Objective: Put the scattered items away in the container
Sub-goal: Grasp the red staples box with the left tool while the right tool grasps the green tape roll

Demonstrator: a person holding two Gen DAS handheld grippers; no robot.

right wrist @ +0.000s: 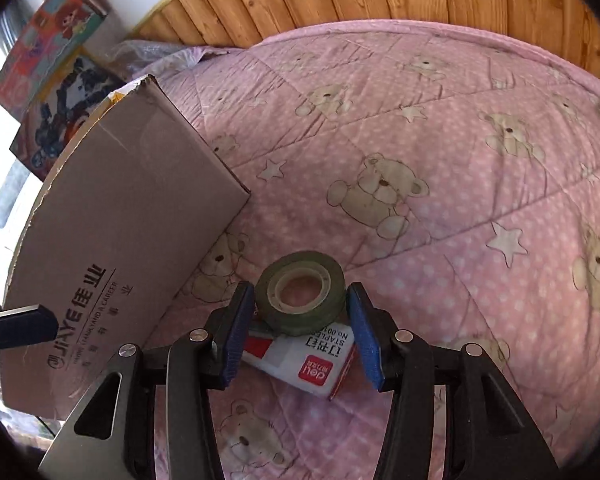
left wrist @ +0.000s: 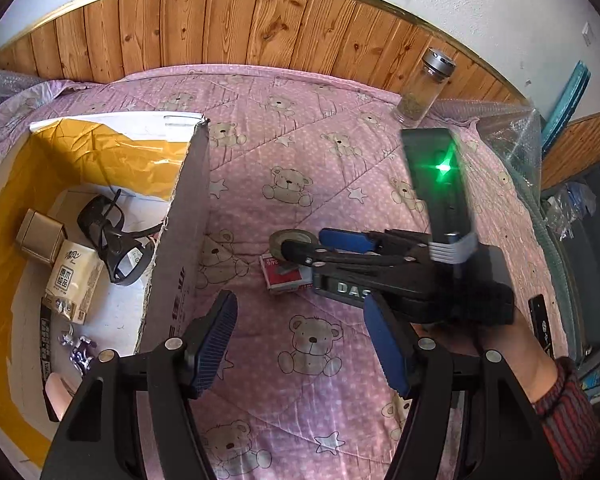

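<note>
Right gripper [right wrist: 300,336] wide open around the tape roll [right wrist: 301,294] on the staples box [right wrist: 308,364]; I'd squeeze evenly. Left gripper [left wrist: 300,344] open, idle.

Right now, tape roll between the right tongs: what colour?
Olive green tape roll with a pale core, clearest in the right wrist view.

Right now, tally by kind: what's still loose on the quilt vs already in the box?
Loose on the quilt:
Tape roll: 1
Staples box: 1
Glass jar: 1

In the cardboard box:
Sunglasses: 1
Tissue pack: 1
Small gold box: 1
Metal bits: number unclear, not counted

Total: 6
</note>
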